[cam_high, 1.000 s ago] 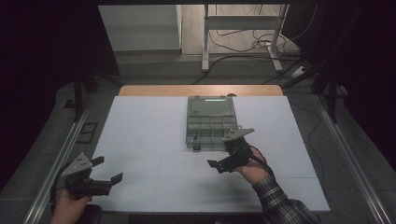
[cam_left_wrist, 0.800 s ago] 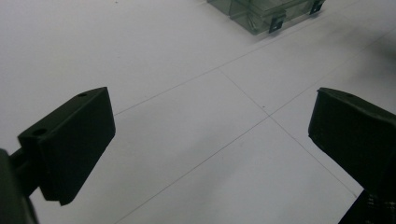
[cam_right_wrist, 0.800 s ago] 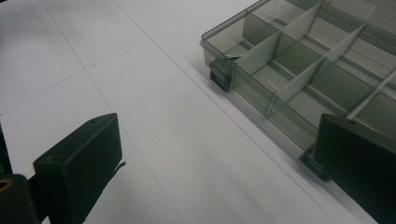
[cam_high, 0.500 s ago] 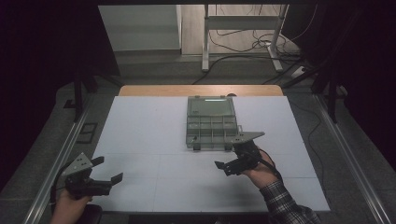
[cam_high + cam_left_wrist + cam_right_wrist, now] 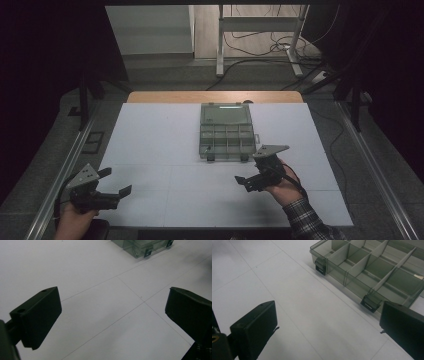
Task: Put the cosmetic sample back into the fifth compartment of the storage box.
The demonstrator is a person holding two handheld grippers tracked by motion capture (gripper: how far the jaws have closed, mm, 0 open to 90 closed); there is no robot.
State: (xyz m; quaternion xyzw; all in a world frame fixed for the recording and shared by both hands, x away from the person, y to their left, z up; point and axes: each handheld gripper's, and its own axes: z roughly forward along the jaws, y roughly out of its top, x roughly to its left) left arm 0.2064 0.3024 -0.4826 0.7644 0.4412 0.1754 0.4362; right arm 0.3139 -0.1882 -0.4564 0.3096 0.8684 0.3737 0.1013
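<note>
The clear plastic organiser box (image 5: 227, 131) lies open at the middle of the white table (image 5: 150, 135), lid folded back on the far side, its latches (image 5: 320, 265) hanging on the near wall. The right tongs (image 5: 248, 181) hover just in front of its near right corner, jaws spread wide with nothing between them; the left tongs (image 5: 116, 183) sit well apart near the table's front left, also gaping and empty. The divided compartments (image 5: 359, 262) look bare, save for a small pale scrap (image 5: 419, 276) in one that I can't identify. If the right tongs push in low, I'd worry a jaw clips the front wall or a latch and shoves the light box across the smooth surface.
</note>
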